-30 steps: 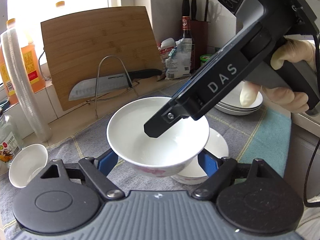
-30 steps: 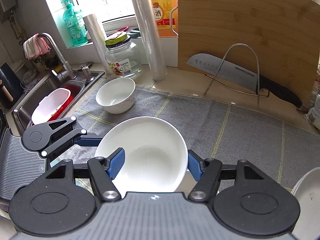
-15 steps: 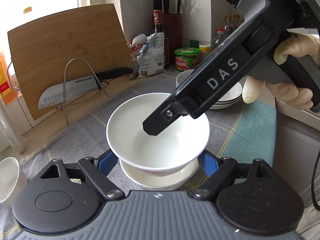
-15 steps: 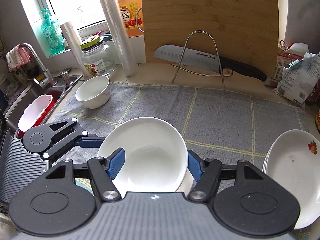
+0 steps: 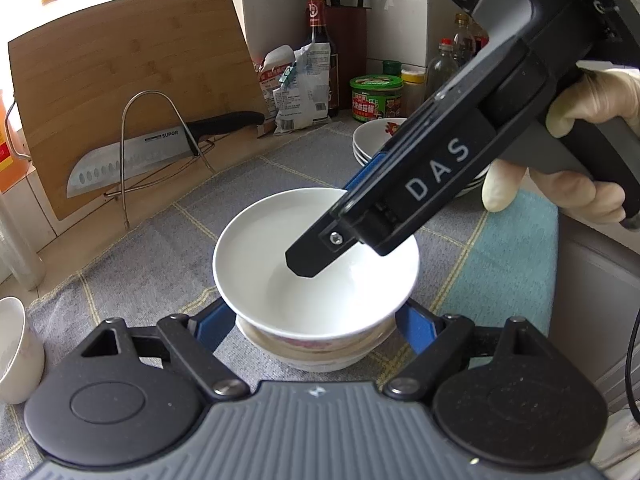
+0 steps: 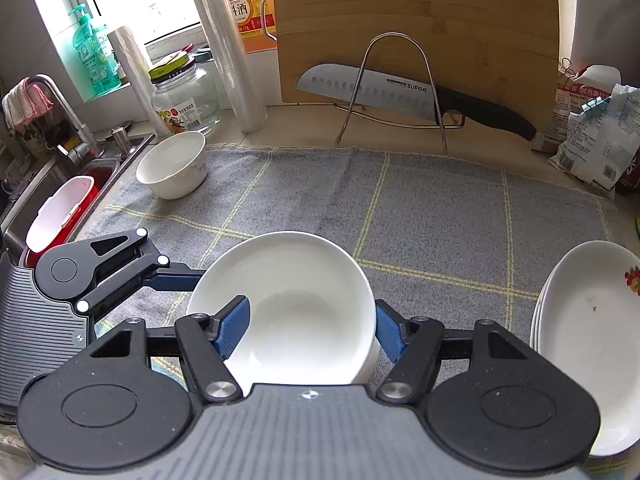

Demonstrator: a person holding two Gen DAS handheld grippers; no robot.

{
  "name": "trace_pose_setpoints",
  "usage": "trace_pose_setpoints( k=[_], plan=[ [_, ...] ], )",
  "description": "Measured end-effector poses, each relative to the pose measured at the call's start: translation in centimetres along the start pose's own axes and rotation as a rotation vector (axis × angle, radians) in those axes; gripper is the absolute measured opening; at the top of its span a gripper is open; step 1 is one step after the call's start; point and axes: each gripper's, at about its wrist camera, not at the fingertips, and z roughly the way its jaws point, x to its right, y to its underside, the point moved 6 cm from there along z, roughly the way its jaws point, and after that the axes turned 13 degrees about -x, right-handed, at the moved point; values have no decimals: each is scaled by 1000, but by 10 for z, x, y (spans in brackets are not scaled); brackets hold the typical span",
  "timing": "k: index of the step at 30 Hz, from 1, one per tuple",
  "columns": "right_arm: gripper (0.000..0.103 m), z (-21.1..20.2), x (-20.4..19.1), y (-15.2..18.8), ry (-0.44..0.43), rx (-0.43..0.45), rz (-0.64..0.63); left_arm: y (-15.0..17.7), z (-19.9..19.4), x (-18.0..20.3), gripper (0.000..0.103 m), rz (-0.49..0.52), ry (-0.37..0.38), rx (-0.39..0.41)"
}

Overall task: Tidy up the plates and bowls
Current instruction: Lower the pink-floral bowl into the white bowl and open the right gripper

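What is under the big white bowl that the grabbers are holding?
Another bowl sits right under the big white bowl, on the grey cloth. Only its rim and side show; its inside is covered, so whether anything is in it cannot be seen.

The right gripper (image 5: 400,200) crosses the left wrist view and covers much of the plate stack (image 5: 374,140) behind it, so the number of plates cannot be told there. The lower bowl (image 5: 316,354) shows only as a rim and a strip of wall under the top bowl (image 5: 296,264) — its inside is hidden. A small bowl (image 5: 16,348) is cut by the left edge. In the right wrist view the plate stack (image 6: 588,320) runs off the right edge, and the sink (image 6: 24,184) off the left. Labels on the bags (image 6: 592,136) are too small to read.
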Motion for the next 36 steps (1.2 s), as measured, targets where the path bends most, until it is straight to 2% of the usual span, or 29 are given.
trace_pose_setpoints(
  k=[14,17,20,24,31,33,36],
  plan=[
    [73,3,5,0,21,-6,8,0,1,1,88,7,8,-3],
    [72,0,1,-2,-29,7,4,-2,-1,2,91,14,7,5],
    [72,-1,-2,-4,18,11,-21,0,-3,3,91,19,0,8],
    [73,-4,-7,-2,1,14,-30,0,-16,2,94,27,-9,33],
    [74,-10,1,-1,36,41,5,-3,-27,16,98,97,63,86],
    [79,-13,7,1,47,49,25,-2,-23,20,98,103,85,73],
    [82,-17,11,4,50,63,49,1,-19,22,99,103,92,56]
  ],
)
